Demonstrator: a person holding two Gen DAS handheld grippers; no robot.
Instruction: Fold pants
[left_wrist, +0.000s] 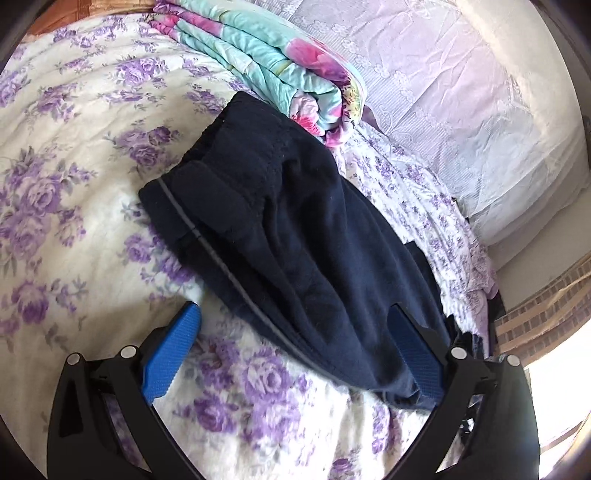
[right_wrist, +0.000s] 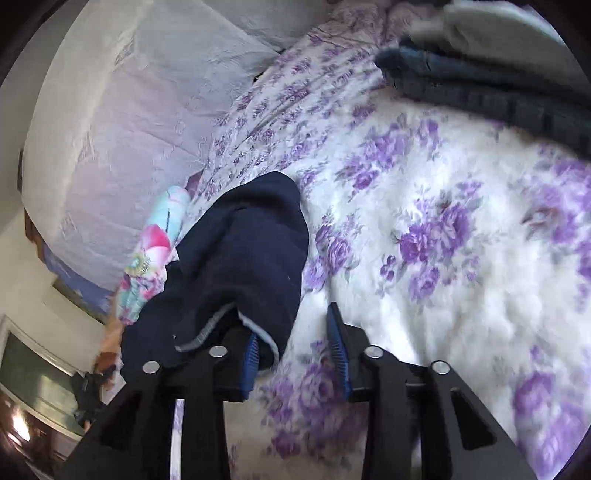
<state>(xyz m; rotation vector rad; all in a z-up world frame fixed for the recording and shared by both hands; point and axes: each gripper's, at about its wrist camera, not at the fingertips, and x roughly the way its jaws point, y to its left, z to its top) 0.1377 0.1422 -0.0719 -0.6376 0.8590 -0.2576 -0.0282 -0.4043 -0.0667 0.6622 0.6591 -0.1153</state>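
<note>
The dark navy pants (left_wrist: 295, 236) lie folded on a white bedspread with purple flowers (left_wrist: 74, 184), with a thin grey side stripe showing. My left gripper (left_wrist: 295, 332) is open just above them; its right blue pad (left_wrist: 417, 350) lies over the pants' near edge and its left pad (left_wrist: 173, 350) is over the bedspread. In the right wrist view the pants (right_wrist: 251, 251) bunch up at the left finger. My right gripper (right_wrist: 295, 347) is open, its left pad (right_wrist: 251, 354) touching the cloth, its right pad (right_wrist: 338, 347) over the bedspread (right_wrist: 443, 258).
A folded turquoise and pink floral quilt (left_wrist: 280, 62) lies just behind the pants. A pale lace-covered pillow (left_wrist: 461, 92) lies beyond. A dark blue folded cloth (right_wrist: 480, 88) lies at the far right in the right wrist view. The bed edge and floor show at the left (right_wrist: 37, 369).
</note>
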